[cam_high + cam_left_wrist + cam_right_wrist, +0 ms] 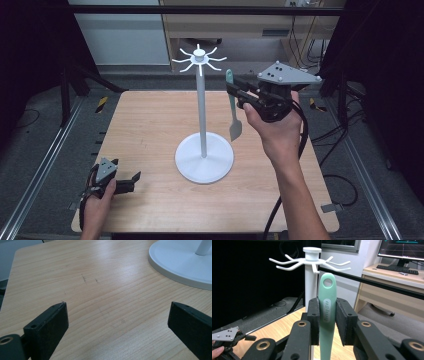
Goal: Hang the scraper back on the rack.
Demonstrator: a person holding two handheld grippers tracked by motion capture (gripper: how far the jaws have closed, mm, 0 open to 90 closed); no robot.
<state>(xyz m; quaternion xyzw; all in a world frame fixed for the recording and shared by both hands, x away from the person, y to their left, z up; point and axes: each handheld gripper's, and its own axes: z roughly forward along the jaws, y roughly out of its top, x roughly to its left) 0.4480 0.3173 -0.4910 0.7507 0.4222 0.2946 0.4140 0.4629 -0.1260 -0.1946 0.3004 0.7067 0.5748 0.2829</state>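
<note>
Right gripper [235, 92] is up high beside the rack [201, 107], jaws clamped on the handle of a green spatula [232, 111]. In the right gripper view the pads squeeze the spatula [328, 312] from both sides, just below its hanging hole, and that hole sits close under the rack's [310, 262] white hooks.

Left gripper [131, 181] rests low on the table [145, 130], well to the left of the rack's base and nearer the person, jaws spread wide with nothing between them. In the left gripper view there is bare wood between its pads, and the base [180, 262] is off to the upper right.

The spatula hangs near vertical beside the rack's pole: long axis up and down, hole end at the top, grey blade pointing down toward the base, a touch tilted.

Now the risks. The hole is small and the hooks are thin, so a slightly off approach would likely bump a hook rather than thread it. A push sideways that high on the tall pole could rock or tip the rack, and no hand steadies the base. The grip is near the top of the handle, so the blade could swing, or the smooth handle might slip if the pads ease early.
</note>
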